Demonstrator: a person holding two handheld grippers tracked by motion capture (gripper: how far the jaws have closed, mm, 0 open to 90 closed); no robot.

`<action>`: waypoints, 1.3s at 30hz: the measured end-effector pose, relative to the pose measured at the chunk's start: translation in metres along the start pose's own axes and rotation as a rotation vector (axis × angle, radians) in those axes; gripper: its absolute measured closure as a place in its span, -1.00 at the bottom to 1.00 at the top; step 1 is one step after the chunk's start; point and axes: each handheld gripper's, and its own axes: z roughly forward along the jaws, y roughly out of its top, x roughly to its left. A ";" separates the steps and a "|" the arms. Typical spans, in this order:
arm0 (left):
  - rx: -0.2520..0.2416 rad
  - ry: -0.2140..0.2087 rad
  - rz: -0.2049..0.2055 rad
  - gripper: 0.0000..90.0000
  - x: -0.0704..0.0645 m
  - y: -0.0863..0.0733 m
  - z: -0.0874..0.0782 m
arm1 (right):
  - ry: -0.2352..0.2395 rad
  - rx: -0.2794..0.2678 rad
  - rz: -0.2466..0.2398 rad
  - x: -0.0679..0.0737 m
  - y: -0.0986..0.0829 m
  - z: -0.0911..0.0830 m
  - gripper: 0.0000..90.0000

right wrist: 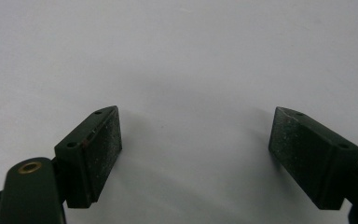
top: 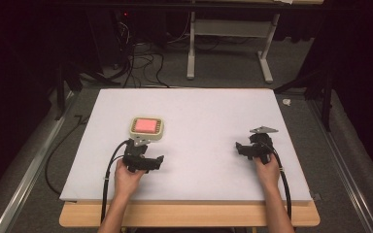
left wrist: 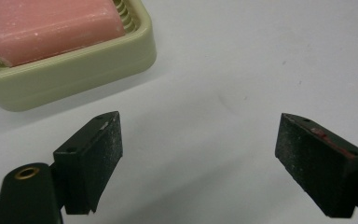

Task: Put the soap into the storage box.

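A person stands at the near edge of a white worktop (top: pixel 199 111), forearms reaching in from below, with 1 set of black tongs in each hand. The left tongs (top: pixel 148 162) sit near the left side of the worktop, gripped by the left hand (top: pixel 127 177), and a black cable trails back from them toward the near edge. Just beyond them, a little farther in, lies a pale green soap dish (top: pixel 147 128) with a pink bar of soap (top: pixel 146 125) resting inside it on a ribbed floor. In the left gripper view the jaws of these tongs stand wide apart with nothing between them, only bare white surface, and the soap dish (left wrist: pixel 74 70) with its soap (left wrist: pixel 51 25) lies off to the upper left, close to the left jaw but not touching it. The right tongs (top: pixel 252 145) are well apart from the dish, toward the right side of the worktop, held by the right hand (top: pixel 267 170), with a grey 3-cornered plate on top. In the right gripper view their jaws are likewise spread wide over plain white surface, holding nothing.
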 end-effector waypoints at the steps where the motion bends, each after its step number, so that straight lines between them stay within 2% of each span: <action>1: 0.000 0.002 -0.001 -0.65 0.000 0.000 0.001 | -0.001 0.000 0.000 0.000 0.000 0.000 -0.60; 17: 0.018 0.034 0.033 -0.65 -0.002 -0.002 0.013 | -0.001 0.000 0.000 0.000 0.000 0.000 -0.60; 39: 0.024 0.059 0.056 -0.65 -0.004 -0.003 0.029 | 0.001 0.000 0.002 0.000 0.000 0.000 -0.60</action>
